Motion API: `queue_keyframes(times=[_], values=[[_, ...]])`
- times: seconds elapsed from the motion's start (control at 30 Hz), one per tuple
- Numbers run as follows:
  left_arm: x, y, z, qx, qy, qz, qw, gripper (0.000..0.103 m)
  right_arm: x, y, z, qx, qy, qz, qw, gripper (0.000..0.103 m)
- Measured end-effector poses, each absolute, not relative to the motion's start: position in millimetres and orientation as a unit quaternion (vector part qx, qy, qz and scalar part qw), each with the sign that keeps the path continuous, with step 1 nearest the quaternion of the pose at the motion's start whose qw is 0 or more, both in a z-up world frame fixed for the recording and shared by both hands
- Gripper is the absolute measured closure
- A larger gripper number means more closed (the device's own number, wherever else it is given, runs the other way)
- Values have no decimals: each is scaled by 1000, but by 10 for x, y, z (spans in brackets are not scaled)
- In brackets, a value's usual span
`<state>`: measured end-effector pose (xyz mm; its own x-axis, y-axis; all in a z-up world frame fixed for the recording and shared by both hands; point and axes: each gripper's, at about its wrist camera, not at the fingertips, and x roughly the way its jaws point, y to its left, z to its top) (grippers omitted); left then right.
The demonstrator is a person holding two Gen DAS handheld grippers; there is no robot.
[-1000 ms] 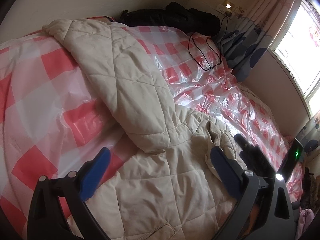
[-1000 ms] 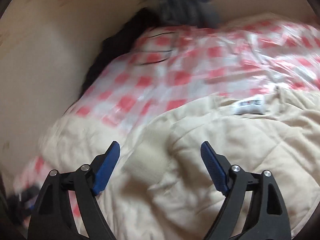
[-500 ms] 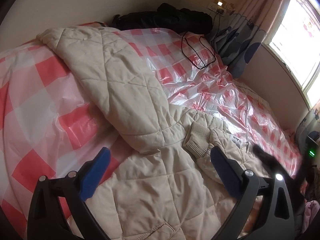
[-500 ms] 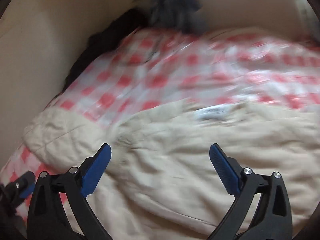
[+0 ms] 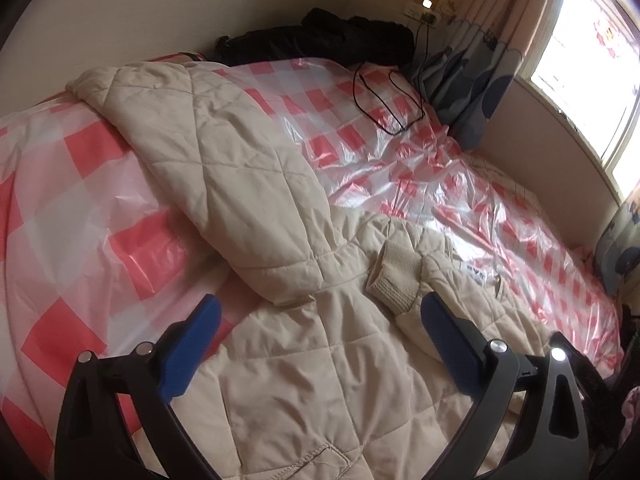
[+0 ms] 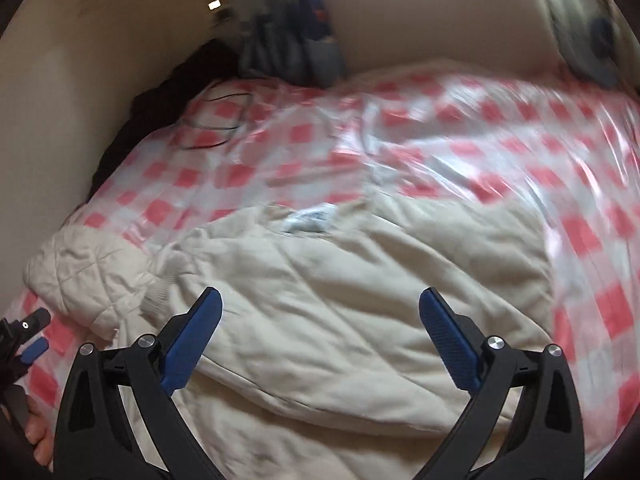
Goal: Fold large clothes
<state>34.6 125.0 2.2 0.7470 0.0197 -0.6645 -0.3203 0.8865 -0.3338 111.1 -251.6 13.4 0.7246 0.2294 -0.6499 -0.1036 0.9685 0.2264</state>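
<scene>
**A:** While we list the bed's contents, item one: a cream quilted padded jacket (image 5: 304, 380), lying on the pink-and-white checked plastic sheet (image 5: 68, 208) that covers the bed. Where does it sit from our claws?

**B:** Directly under and ahead of both. In the left wrist view its body runs from our near edge away toward the far wall, one quilted sleeve (image 5: 208, 136) stretched along that same line. Its other sleeve is folded in over the chest, its ribbed knit cuff (image 5: 396, 280) resting just ahead of the left gripper (image 5: 320, 344).

**A:** Claw states?

**B:** Left gripper: blue pads spread wide, nothing between them but jacket below. Right gripper (image 6: 320, 336): its jaws have just been opening and now stand wide apart, empty, above the jacket's broad panel (image 6: 360, 300).

**A:** Which is nearer the long sleeve?

**B:** We judge the left; the sleeve lies on its side and its long axis points away from that claw, so it would be drawn back across the body.

**A:** Surroundings?

**B:** Item two: a black cable (image 5: 384, 100) looped on the sheet, well apart from the jacket. Item three: dark clothing (image 5: 320, 40) heaped against the wall. Item four: a patterned curtain (image 5: 480, 60) by the window. Nothing stands between claw and sleeve.
</scene>
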Motion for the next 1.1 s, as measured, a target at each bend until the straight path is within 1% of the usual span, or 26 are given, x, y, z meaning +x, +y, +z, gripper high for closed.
queue_keyframes(times=[0.1, 0.17, 0.2, 0.23, 0.27, 0.33, 0.43, 0.47, 0.5, 0.53, 0.57, 0.6, 0.7, 0.73, 0.8, 0.87, 0.93, 1.07, 1.1], values=[[334, 1375, 46, -240, 340, 93, 905, 7, 1412, -1955, 32, 36, 374, 93, 922, 7], [323, 1458, 75, -253, 335, 95, 903, 7, 1627, -1618, -347, -27, 433, 81, 897, 7], [310, 1518, 94, -259, 331, 98, 902, 7, 1754, -1424, -664, -74, 491, 80, 865, 7], [289, 1587, 109, -268, 327, 101, 901, 7, 1771, -1359, -808, -97, 503, 72, 856, 7], [273, 1646, 118, -277, 323, 105, 899, 7, 1753, -1368, -777, -86, 493, 69, 863, 7], [225, 1790, 122, -301, 315, 119, 892, 7, 1664, -1474, -560, -27, 460, 59, 886, 7], [156, 1948, 129, -338, 300, 126, 883, 7, 1655, -1372, -365, -20, 418, 55, 906, 7], [151, 1946, 141, -335, 297, 129, 885, 7, 1711, -1310, -386, -25, 424, 58, 903, 7], [148, 1931, 164, -327, 293, 132, 889, 7, 1815, -1186, -501, -45, 448, 57, 891, 7], [148, 1919, 179, -320, 291, 131, 892, 7, 1943, -1023, -724, -83, 497, 68, 861, 7], [156, 1907, 191, -315, 290, 128, 894, 7, 2005, -969, -812, -99, 512, 69, 851, 7], [160, 1909, 204, -313, 290, 120, 896, 7, 1970, -1047, -740, -82, 504, 72, 857, 7], [110, 2006, 304, -327, 277, 90, 899, 7, 1572, -1397, -342, 42, 459, 134, 877, 7], [80, 2063, 360, -331, 270, 79, 901, 7, 1299, -1540, -220, 62, 439, 148, 884, 7], [-9, 2306, 554, -349, 241, 46, 904, 7, 837, -1757, -120, 86, 427, 175, 883, 7], [-85, 2607, 757, -361, 209, 38, 908, 7, 382, -1996, -112, 101, 421, 202, 878, 7], [-39, 3016, 902, -378, 203, 32, 903, 7, 54, -2224, -199, 112, 420, 215, 875, 7], [224, 3866, 908, -436, 253, 56, 862, 7, -205, -2462, -380, 139, 417, 226, 869, 7], [277, 4053, 872, -449, 262, 66, 851, 7, -177, -2510, -478, 163, 434, 221, 858, 7]])
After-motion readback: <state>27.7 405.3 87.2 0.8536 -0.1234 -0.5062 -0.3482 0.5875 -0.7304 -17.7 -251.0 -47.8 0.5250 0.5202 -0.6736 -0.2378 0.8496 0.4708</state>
